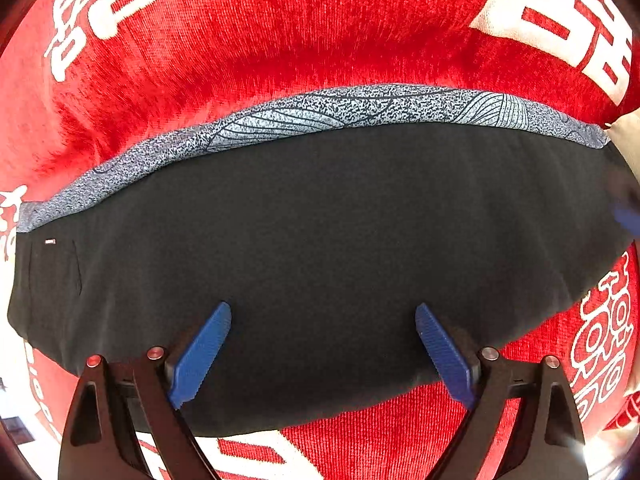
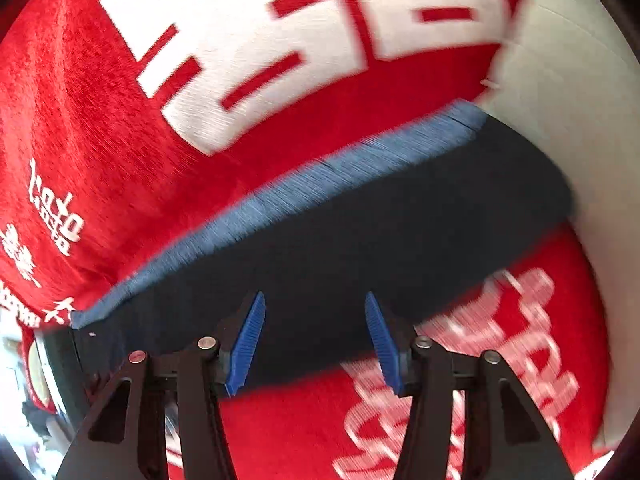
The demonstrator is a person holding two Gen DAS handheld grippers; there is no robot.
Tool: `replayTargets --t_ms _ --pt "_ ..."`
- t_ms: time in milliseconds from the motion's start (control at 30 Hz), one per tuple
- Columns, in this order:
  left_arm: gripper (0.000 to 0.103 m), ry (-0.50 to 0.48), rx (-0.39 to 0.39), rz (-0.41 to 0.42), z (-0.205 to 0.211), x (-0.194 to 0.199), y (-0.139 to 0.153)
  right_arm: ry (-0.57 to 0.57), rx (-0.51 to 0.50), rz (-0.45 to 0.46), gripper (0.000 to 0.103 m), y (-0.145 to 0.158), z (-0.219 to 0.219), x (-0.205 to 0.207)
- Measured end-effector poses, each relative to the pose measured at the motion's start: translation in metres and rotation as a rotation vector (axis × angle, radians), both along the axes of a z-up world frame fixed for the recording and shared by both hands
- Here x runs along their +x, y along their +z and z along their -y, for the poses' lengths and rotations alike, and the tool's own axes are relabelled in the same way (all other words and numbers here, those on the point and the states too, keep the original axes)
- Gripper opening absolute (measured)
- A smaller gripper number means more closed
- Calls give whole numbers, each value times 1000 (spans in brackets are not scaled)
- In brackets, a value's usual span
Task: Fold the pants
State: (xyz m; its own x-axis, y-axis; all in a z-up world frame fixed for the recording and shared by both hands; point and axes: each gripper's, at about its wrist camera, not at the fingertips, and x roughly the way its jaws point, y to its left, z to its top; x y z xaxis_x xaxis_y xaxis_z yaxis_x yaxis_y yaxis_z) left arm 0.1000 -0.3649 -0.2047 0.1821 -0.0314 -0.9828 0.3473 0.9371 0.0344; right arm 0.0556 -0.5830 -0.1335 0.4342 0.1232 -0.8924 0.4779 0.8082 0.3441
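Closest in, the left tongs hang spread wide over the pants with nothing between the blue pads, pointing almost straight down at the dark cloth. The right tongs are about half apart, also empty, above the near edge of the pants; that view is smeared, so fine detail is a guess.

The pants themselves lie flat as one long dark band on the red cloth with big white lettering, so I'd say the leg-over-leg fold is already done. Along the far edge a grey patterned strip peeks out, probably the under layer. Further right, a bit of pale desk shows.

Still left, I reckon: folding the band across its length.
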Motion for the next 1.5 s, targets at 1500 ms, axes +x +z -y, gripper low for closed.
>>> replayTargets --t_ms 1500 --pt "95 -55 20 29 75 8 12 -466 433 294 59 -57 84 -112"
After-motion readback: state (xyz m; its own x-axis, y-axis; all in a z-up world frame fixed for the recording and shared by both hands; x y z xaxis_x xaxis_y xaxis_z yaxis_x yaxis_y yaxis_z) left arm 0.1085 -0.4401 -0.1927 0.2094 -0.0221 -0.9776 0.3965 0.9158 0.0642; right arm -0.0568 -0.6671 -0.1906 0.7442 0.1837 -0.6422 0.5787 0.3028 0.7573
